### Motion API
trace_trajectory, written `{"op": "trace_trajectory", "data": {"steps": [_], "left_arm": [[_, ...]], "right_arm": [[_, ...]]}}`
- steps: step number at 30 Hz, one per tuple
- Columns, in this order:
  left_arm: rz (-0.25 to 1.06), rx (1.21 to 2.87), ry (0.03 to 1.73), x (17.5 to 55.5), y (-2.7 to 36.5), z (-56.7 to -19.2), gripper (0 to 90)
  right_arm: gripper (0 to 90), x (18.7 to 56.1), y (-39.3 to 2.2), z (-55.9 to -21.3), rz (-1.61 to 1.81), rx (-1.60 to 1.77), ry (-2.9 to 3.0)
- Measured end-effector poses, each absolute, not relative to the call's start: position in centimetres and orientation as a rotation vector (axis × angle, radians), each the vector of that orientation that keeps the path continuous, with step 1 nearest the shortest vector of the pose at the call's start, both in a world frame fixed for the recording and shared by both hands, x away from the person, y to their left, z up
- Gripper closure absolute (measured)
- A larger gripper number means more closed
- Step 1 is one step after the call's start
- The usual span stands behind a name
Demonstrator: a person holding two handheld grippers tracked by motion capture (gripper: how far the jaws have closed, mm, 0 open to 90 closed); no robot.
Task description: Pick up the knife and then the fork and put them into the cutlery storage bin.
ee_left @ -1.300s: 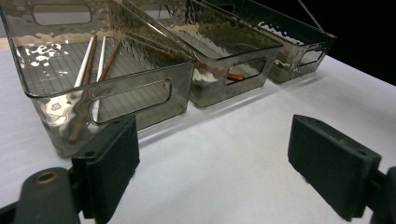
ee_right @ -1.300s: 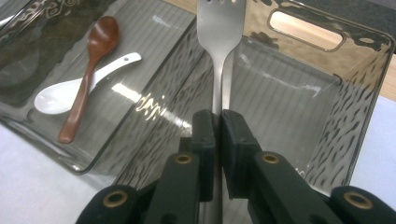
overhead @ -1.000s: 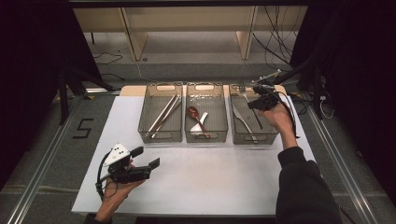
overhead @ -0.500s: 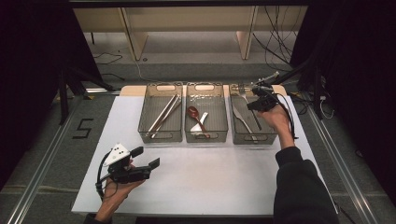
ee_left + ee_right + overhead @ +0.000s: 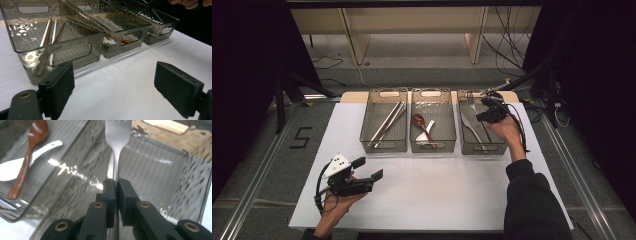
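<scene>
My right gripper (image 5: pixel 481 104) (image 5: pixel 116 183) hangs over the far end of the right-hand smoky plastic bin (image 5: pixel 482 149), shut on the handle of a steel fork (image 5: pixel 117 135) whose tines point away from me. Other metal cutlery (image 5: pixel 472 127) lies in that bin. The middle bin (image 5: pixel 433 147) holds a wooden spoon (image 5: pixel 418 120) (image 5: pixel 27 152) and a white spoon (image 5: pixel 428 131) (image 5: pixel 15 168). Chopsticks (image 5: pixel 387 122) (image 5: pixel 50 30) lie in the left bin (image 5: pixel 384 145) (image 5: pixel 62 50). Low over the front left of the table, my left gripper (image 5: pixel 368 169) (image 5: pixel 125 85) stands open, with nothing between its fingers.
The three bins stand side by side at the back of the white table top (image 5: pixel 437 190). A wooden board edge (image 5: pixel 352 96) shows behind them. Cables (image 5: pixel 512 45) trail on the floor beyond, and dark curtains close both sides.
My right gripper has shifted slightly towards me over the right bin, still holding the fork. The left gripper has stayed put.
</scene>
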State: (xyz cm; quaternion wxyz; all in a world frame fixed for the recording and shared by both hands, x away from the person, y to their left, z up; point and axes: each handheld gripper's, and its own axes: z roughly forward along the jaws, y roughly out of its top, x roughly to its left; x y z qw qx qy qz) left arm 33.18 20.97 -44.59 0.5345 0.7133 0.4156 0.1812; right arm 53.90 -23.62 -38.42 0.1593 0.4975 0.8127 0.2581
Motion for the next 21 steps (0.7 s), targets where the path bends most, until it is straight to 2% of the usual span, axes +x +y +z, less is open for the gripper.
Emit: {"op": "trace_trajectory", "data": {"steps": [21], "left_arm": [[0.432, 1.701, 0.989, 33.2, 20.9, -44.6, 16.1]], "right_arm": [[84.9, 53.5, -24.4, -40.2, 0.715, 1.461, 2.335]]}}
